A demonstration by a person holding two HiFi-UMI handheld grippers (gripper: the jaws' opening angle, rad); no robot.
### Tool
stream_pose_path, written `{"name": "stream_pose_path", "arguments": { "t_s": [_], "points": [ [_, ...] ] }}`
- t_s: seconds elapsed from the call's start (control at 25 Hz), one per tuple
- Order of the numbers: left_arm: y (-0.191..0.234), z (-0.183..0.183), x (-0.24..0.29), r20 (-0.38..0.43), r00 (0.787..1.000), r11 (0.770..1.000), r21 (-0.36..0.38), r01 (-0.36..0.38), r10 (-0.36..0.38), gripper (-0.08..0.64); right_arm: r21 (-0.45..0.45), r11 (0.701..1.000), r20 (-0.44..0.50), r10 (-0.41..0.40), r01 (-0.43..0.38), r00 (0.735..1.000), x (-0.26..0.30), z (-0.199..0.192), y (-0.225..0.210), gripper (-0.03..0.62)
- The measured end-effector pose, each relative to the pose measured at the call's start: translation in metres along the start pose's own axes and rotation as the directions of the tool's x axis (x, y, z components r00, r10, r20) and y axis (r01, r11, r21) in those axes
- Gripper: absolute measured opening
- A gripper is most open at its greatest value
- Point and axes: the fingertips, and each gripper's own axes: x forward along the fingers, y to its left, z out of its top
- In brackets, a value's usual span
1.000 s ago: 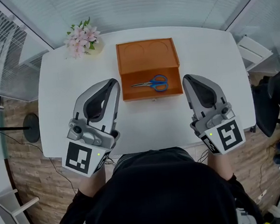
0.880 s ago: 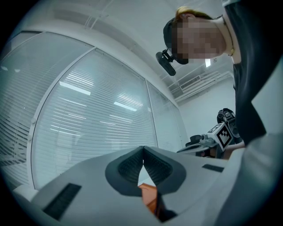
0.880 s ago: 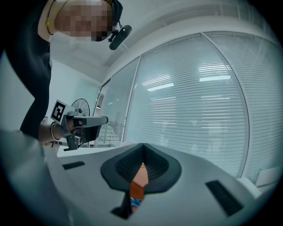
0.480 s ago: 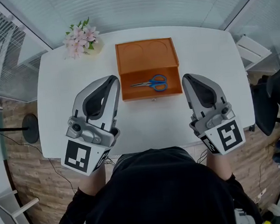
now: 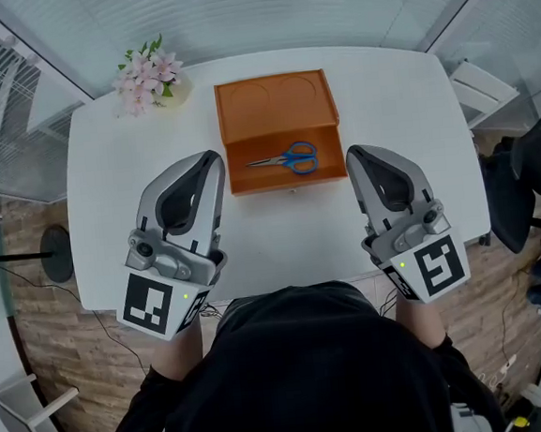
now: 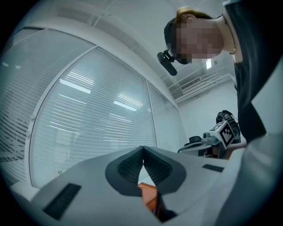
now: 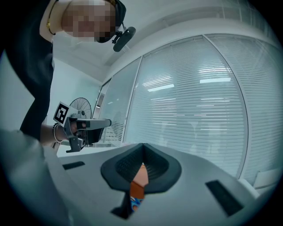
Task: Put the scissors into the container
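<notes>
1. Head view: the blue-handled scissors (image 5: pixel 284 158) lie inside the orange container (image 5: pixel 288 184), ahead of and between the tips of the left gripper (image 5: pixel 213 157) and right gripper (image 5: pixel 351 153), touching neither.
2. Left gripper view: jaws pressed together, empty, with only an orange sliver beyond them.
3. Right gripper view: jaws together, empty, with orange and a glimpse of blue handle beyond.

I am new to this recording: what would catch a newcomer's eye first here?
The orange container in the middle of the table, with blue-handled scissors inside. The left hand-held gripper and the right hand-held gripper flank it, both shut and empty. Pink flowers stand at the table's far left corner.
</notes>
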Motion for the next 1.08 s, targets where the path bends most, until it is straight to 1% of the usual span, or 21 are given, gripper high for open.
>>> {"name": "stream_pose_path", "arguments": {
  "t_s": [0.16, 0.28, 0.44, 0.64, 0.76, 0.88, 0.96, 1.08],
  "points": [
    [-0.001, 0.001, 0.001, 0.004, 1.000, 1.000, -0.001, 0.006, -0.006, 0.014, -0.007, 1.000, 0.000, -0.001, 0.001, 1.000, 0.000, 0.000, 0.001, 0.005],
    [-0.002, 0.002, 0.002, 0.005, 1.000, 1.000, -0.002, 0.012, -0.012, 0.014, 0.013, 1.000, 0.018, 0.006, -0.006, 1.000, 0.002, 0.004, 0.003, 0.005],
    [-0.003, 0.001, 0.002, 0.005, 1.000, 1.000, -0.002, 0.016, -0.016, 0.014, 0.043, 0.999, 0.000, 0.003, -0.003, 1.000, 0.000, 0.001, 0.006, 0.005],
    [-0.005, 0.003, 0.002, 0.008, 1.000, 1.000, -0.003, 0.020, -0.020, 0.014, 0.004, 1.000, 0.017, -0.003, 0.003, 1.000, -0.001, 0.005, 0.002, 0.005],
    [-0.004, 0.003, 0.001, 0.008, 1.000, 1.000, -0.002, 0.020, -0.020, 0.014, 0.029, 1.000, 0.046, 0.006, -0.007, 0.999, 0.001, 0.011, 0.005, 0.005],
    [-0.005, 0.001, 0.000, 0.005, 1.000, 1.000, 0.000, 0.020, -0.020, 0.014, 0.046, 0.999, 0.021, 0.000, -0.001, 1.000, -0.002, 0.005, 0.005, 0.005],
    [-0.007, 0.001, 0.000, 0.003, 1.000, 1.000, 0.000, 0.022, -0.022, 0.014, 0.040, 0.999, 0.007, -0.001, 0.001, 1.000, -0.003, 0.002, 0.005, 0.005],
    [-0.009, 0.003, 0.000, 0.006, 1.000, 1.000, -0.003, 0.027, -0.027, 0.014, 0.007, 1.000, 0.023, 0.004, -0.004, 1.000, -0.003, 0.005, 0.004, 0.005]
  ]
}}
